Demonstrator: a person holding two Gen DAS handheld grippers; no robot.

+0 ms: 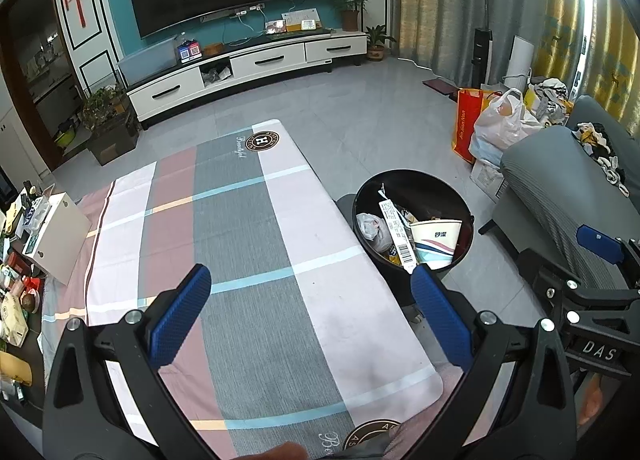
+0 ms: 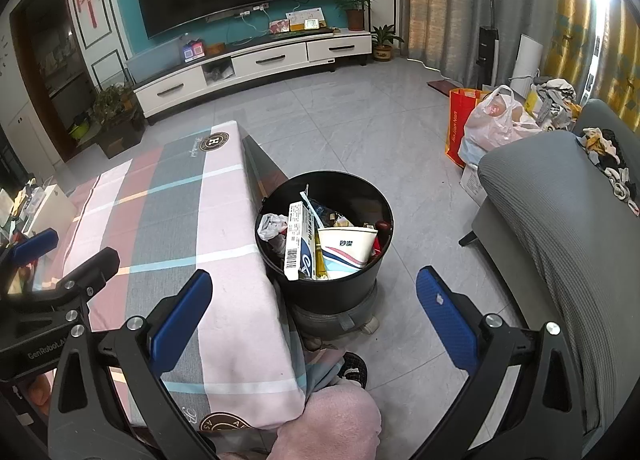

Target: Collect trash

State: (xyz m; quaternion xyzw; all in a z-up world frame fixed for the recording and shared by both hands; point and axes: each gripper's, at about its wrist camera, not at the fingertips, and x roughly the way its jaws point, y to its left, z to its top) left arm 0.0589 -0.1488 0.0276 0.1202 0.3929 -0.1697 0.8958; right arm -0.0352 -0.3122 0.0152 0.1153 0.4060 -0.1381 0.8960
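The trash sits in the black bin (image 2: 324, 244) on the floor, just beside the cloth-covered table (image 1: 256, 220): a paper cup (image 2: 347, 250), a flat carton (image 2: 295, 240), a crumpled bag (image 2: 272, 225). All look light and crushable, so I'd pinch an edge or the cup rim. The left gripper (image 1: 310, 314) hangs over the table, the right gripper (image 2: 314, 318) before the bin; both are spread wide and empty.

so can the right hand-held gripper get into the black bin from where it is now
Probably yes. The right hand-held gripper is open and empty, the black bin sits just ahead with its top uncovered, and nothing lies between; only the table edge crowds its left side.
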